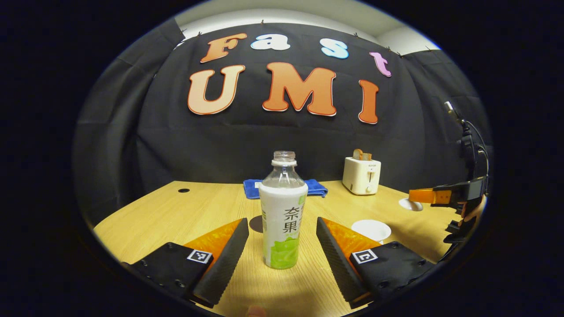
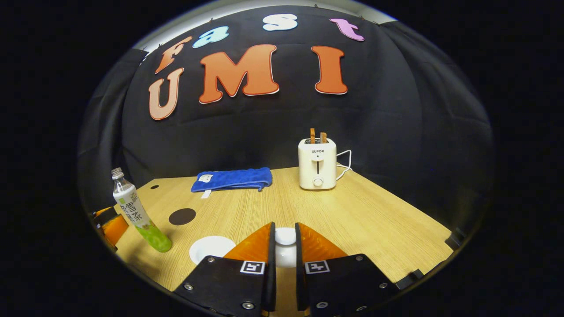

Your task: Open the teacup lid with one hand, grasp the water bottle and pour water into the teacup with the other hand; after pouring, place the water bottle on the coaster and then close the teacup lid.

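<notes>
The left gripper (image 1: 280, 246) gapes around the light, slippery, capless bottle (image 1: 282, 215); grip mid-label. The right gripper (image 2: 285, 246) pinches the lid (image 2: 285, 236).

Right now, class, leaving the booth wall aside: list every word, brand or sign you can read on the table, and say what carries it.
"SUPOR": brand mark on the front of the toaster.
Water bottle: large dark characters down its wrapper, left unquoted; the smaller print beside them is too small to read.
Blue cloth: a white tag at one end, too small to read.
</notes>
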`<action>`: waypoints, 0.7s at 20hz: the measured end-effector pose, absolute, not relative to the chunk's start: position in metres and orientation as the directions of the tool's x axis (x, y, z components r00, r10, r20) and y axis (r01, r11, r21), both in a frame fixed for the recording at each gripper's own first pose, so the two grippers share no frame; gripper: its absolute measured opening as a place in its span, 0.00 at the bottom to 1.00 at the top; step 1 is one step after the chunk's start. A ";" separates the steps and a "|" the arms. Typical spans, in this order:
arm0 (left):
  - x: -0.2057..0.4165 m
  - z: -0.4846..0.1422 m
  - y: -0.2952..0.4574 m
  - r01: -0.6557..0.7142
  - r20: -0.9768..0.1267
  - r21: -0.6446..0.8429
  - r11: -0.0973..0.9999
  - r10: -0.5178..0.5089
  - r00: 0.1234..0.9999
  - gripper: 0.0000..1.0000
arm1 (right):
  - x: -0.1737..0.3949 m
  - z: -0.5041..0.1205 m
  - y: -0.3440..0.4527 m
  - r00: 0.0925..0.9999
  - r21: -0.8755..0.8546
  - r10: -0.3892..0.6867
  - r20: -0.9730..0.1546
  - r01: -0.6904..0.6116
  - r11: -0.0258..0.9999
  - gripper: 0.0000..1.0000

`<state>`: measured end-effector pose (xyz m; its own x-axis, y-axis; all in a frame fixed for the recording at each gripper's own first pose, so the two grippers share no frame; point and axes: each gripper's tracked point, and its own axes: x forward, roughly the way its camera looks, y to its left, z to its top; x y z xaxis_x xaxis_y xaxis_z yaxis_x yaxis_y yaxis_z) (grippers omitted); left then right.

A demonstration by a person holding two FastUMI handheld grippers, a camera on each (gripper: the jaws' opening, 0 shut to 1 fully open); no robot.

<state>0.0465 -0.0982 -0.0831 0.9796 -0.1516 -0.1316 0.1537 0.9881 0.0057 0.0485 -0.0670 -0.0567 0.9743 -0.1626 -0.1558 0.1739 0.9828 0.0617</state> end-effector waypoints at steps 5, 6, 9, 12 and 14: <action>0.078 -0.107 -0.094 0.113 -0.191 0.009 0.994 -0.110 0.975 0.99 | 0.047 -0.056 -0.071 0.974 0.082 -0.163 -0.157 0.177 0.981 0.18; 0.082 -0.108 -0.095 0.116 -0.197 0.004 0.993 -0.113 0.974 1.00 | 0.047 -0.056 -0.072 0.974 0.084 -0.165 -0.156 0.180 0.980 0.18; 0.087 -0.112 -0.101 0.138 -0.218 -0.031 0.990 -0.142 0.966 0.99 | 0.045 -0.054 -0.074 0.974 0.091 -0.169 -0.152 0.184 0.979 0.18; 0.088 -0.113 -0.108 0.166 -0.216 -0.032 0.986 -0.169 0.962 0.75 | 0.043 -0.052 -0.075 0.974 0.094 -0.169 -0.150 0.184 0.978 0.18; 0.088 -0.110 -0.108 0.171 -0.207 -0.018 0.985 -0.171 0.963 0.71 | 0.042 -0.050 -0.072 0.977 0.099 -0.159 -0.142 0.174 0.980 0.18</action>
